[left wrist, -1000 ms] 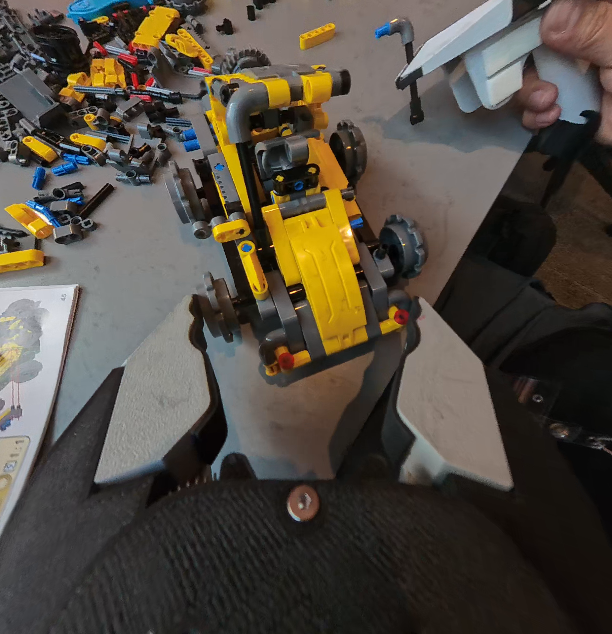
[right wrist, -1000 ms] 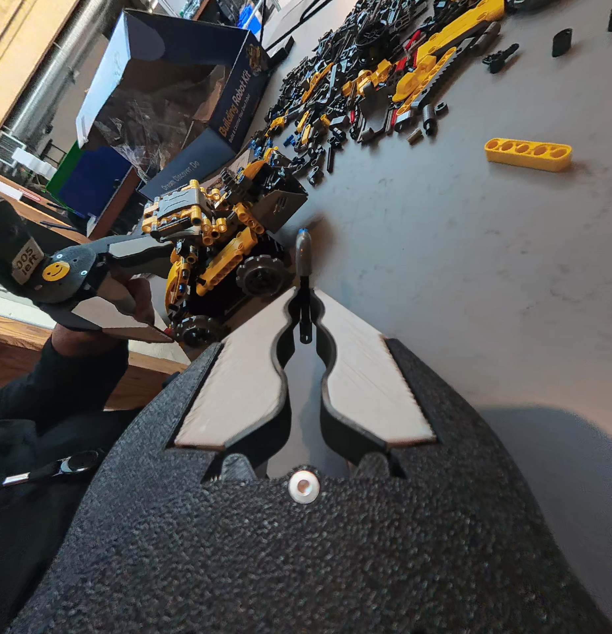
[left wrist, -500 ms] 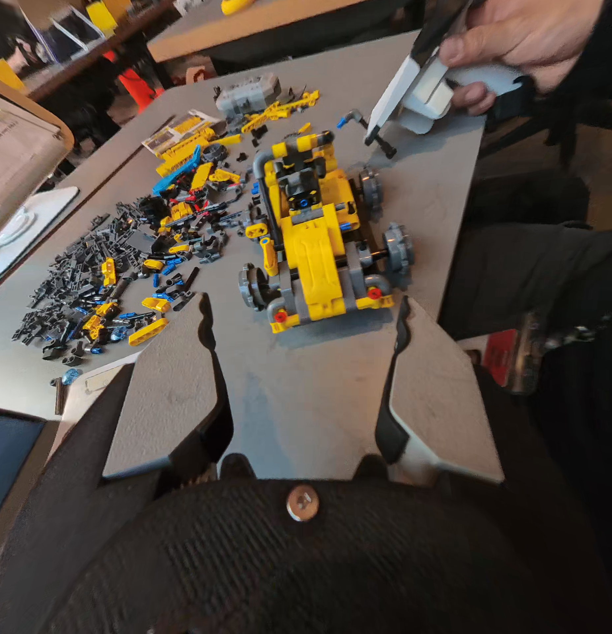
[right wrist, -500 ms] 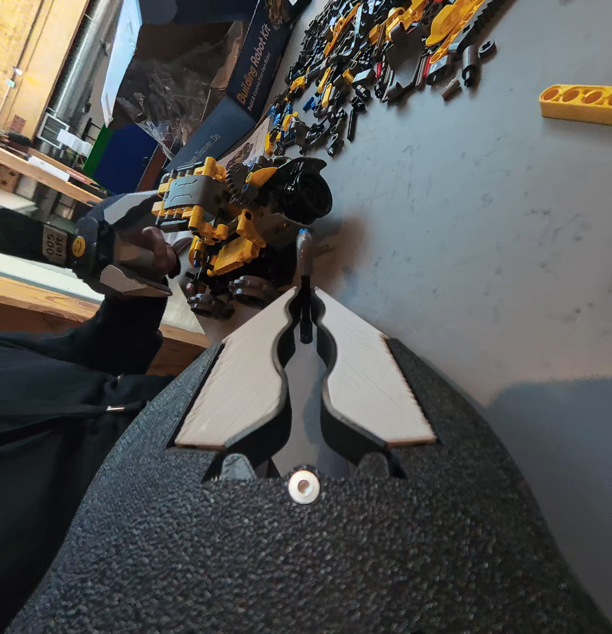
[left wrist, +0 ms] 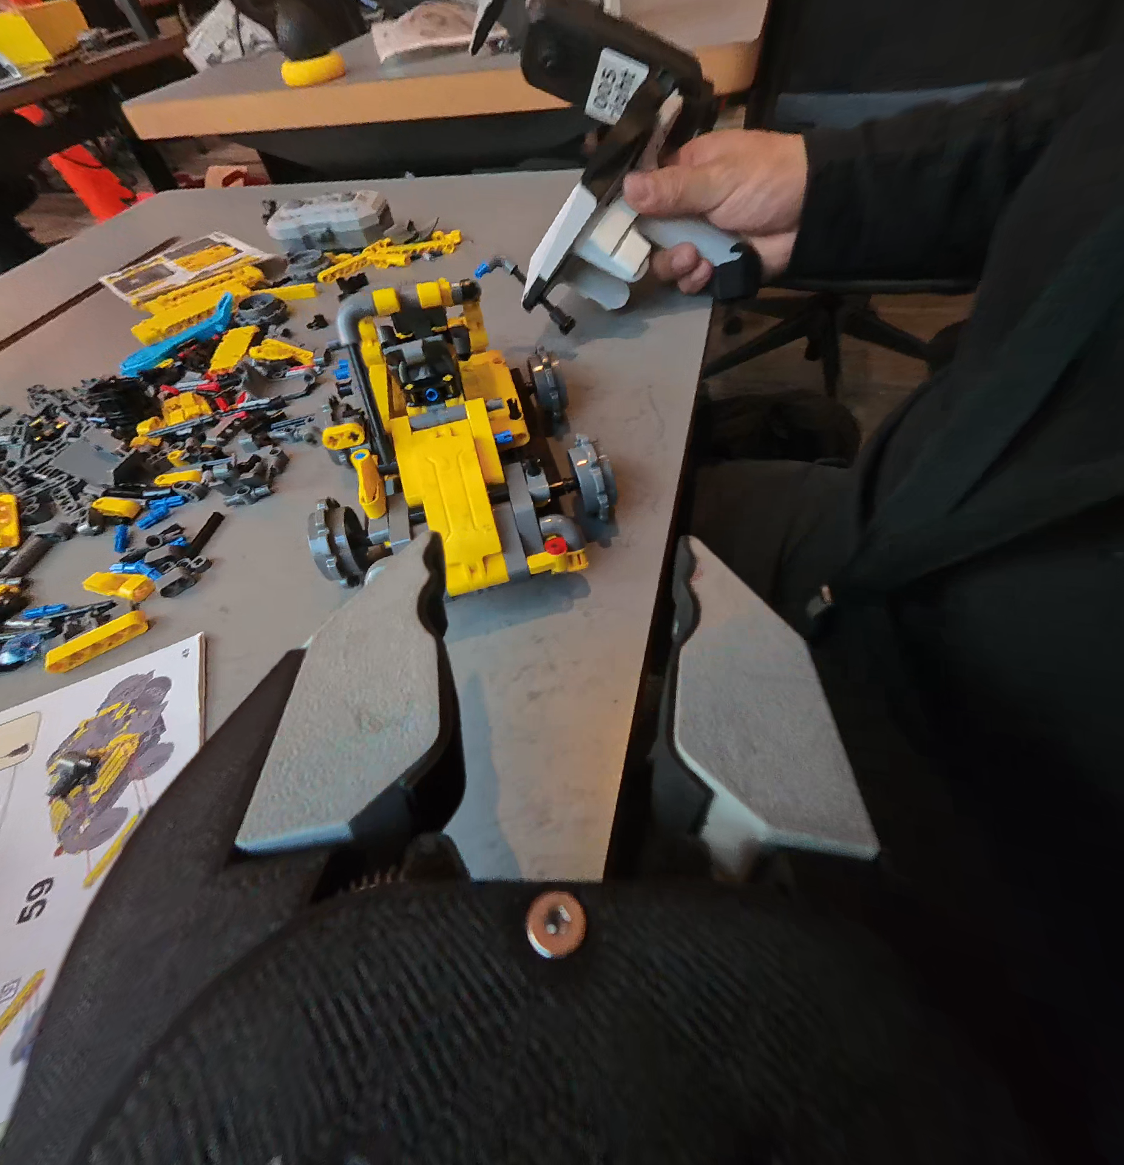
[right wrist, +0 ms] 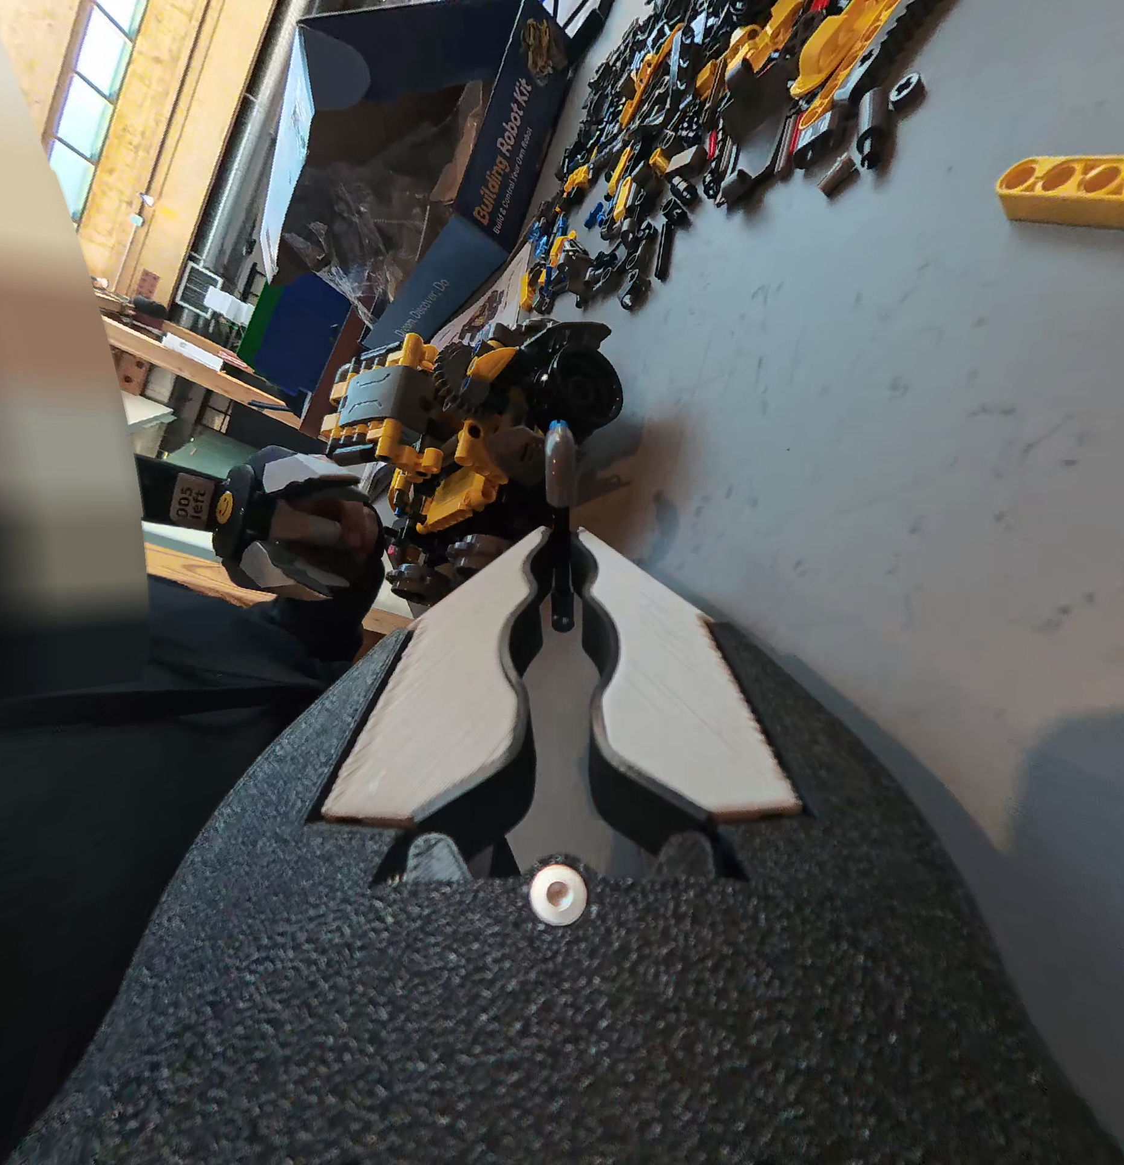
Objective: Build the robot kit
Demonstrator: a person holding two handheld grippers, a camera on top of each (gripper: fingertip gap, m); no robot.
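A yellow and grey brick-built vehicle (left wrist: 446, 454) stands on the grey table (left wrist: 547, 693) near its right edge. My left gripper (left wrist: 559, 555) is open and empty, held above and just behind the vehicle's rear. My right gripper (right wrist: 559, 536) is shut on a thin black axle (right wrist: 559, 580) with a grey elbow piece (right wrist: 559, 466) on its far end. It holds the piece just above the table beside the vehicle (right wrist: 458, 441). The left wrist view shows the right gripper (left wrist: 540, 296) by the vehicle's far end. The right wrist view shows the left gripper (right wrist: 282, 523) beyond the vehicle.
Several loose black, yellow and blue pieces (left wrist: 137, 428) lie left of the vehicle. An instruction booklet (left wrist: 93, 756) lies at the near left. A yellow beam (right wrist: 1076, 189) lies apart. A dark blue box (right wrist: 421, 157) stands at the table's end. The person's dark clothing (left wrist: 925, 504) is beyond the edge. Some 20 centimetres of space lies between my two pairs of fingers.
My left gripper, whose open fingers stood on either side of the vehicle's rear, has drawn back and up, leaving it on the table. The right gripper keeps hold of the axle piece.
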